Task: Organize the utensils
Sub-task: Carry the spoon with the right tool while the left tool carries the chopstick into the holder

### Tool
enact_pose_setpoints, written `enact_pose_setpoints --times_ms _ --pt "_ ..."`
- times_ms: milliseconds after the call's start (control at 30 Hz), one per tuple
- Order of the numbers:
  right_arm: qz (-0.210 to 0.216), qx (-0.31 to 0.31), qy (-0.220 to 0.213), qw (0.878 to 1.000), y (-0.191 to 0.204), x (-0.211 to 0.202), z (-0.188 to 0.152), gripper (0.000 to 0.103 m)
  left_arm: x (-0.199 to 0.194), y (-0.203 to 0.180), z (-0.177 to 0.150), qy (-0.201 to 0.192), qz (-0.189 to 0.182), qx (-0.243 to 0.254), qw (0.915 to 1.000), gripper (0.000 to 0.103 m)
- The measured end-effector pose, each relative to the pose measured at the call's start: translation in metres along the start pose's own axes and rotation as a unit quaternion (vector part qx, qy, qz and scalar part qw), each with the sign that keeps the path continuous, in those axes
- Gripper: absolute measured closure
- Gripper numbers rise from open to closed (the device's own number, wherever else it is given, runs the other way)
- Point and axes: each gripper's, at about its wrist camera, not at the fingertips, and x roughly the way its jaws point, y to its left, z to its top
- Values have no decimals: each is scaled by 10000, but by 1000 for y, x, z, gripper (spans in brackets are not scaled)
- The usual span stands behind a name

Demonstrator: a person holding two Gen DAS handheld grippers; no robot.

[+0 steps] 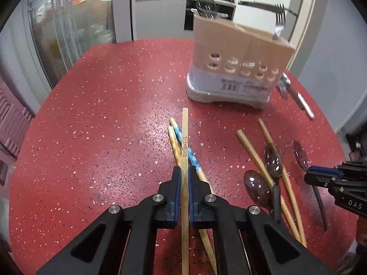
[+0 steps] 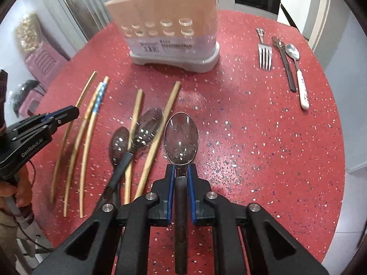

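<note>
My left gripper (image 1: 184, 170) is shut on a flat pale wooden chopstick (image 1: 184, 133) that points away over the red speckled table (image 1: 103, 114). A blue-patterned chopstick (image 1: 183, 144) and a plain one lie under it. My right gripper (image 2: 181, 168) is shut on the dark handle of a clear-bowled spoon (image 2: 181, 135), its bowl facing up. Two more clear spoons (image 2: 149, 126) and several chopsticks (image 2: 158, 135) lie between the grippers. The tan utensil holder (image 2: 169, 23) stands on a white base at the back, with a spoon (image 1: 206, 5) and a fork (image 1: 279, 20) in it.
To the right of the holder lie a metal fork (image 2: 265, 52), a dark-handled spoon (image 2: 284, 61) and a white-handled spoon (image 2: 298, 73). The round table's edge curves close on the right. A person's hand (image 2: 13, 192) holds the left gripper at the left edge.
</note>
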Motion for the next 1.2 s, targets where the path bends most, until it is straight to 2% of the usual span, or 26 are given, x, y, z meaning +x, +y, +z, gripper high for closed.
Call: enact_pose_setpoints --times_ms 400,900,1200 --pt "660 131 -708 9952 -3 -51 5 90 -44 5 16 -581 -465 -509 9959 72" --pt "880 116 -1319 9873 -4 -91 28 90 -90 -2 47 -1226 -824 -688 9866 72" --pt "961 64 -1697 9808 -7 -119 59 90 -121 -5 90 -1720 -839 -656 9793 72"
